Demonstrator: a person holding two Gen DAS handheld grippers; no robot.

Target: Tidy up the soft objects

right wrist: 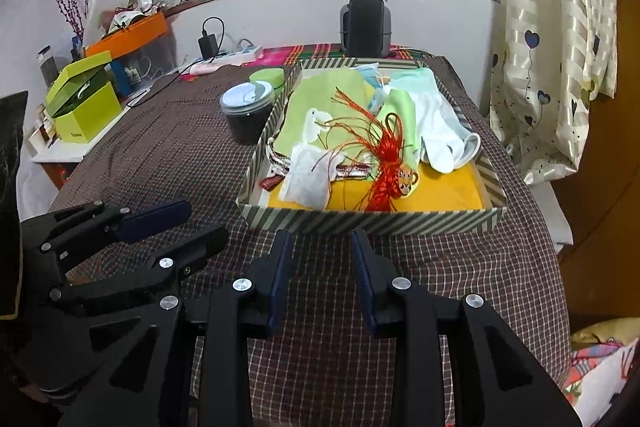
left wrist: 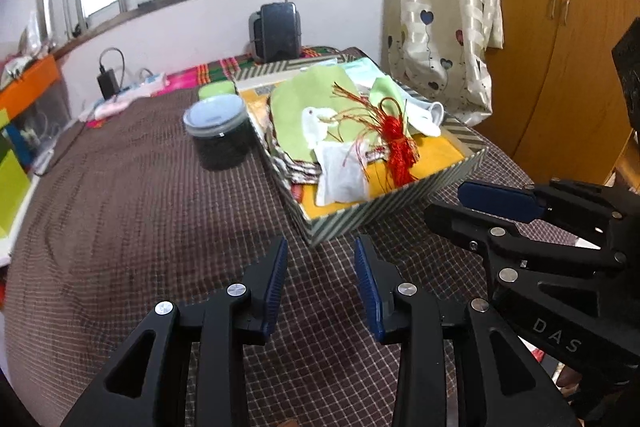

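A striped box [left wrist: 384, 209] [right wrist: 372, 221] sits on the checked tablecloth, holding soft things: a green cloth [left wrist: 304, 99] [right wrist: 320, 95], a red tassel [left wrist: 398, 143] [right wrist: 386, 167], a white sachet [left wrist: 342, 175] [right wrist: 306, 179], a white glove [right wrist: 444, 135] and a yellow cloth [right wrist: 448, 191]. My left gripper [left wrist: 321, 255] [right wrist: 192, 223] is open and empty, in front of the box's near corner. My right gripper [right wrist: 318, 247] [left wrist: 460, 201] is open and empty, just in front of the box's near wall.
A dark jar with a clear lid [left wrist: 220, 135] [right wrist: 248, 115] stands left of the box, a green round tin [right wrist: 267, 78] behind it. A black device [right wrist: 366, 27] stands at the back. A power strip [right wrist: 240, 55], green boxes [right wrist: 84, 107], curtain [right wrist: 552, 39] and wardrobe [left wrist: 560, 39] surround the table.
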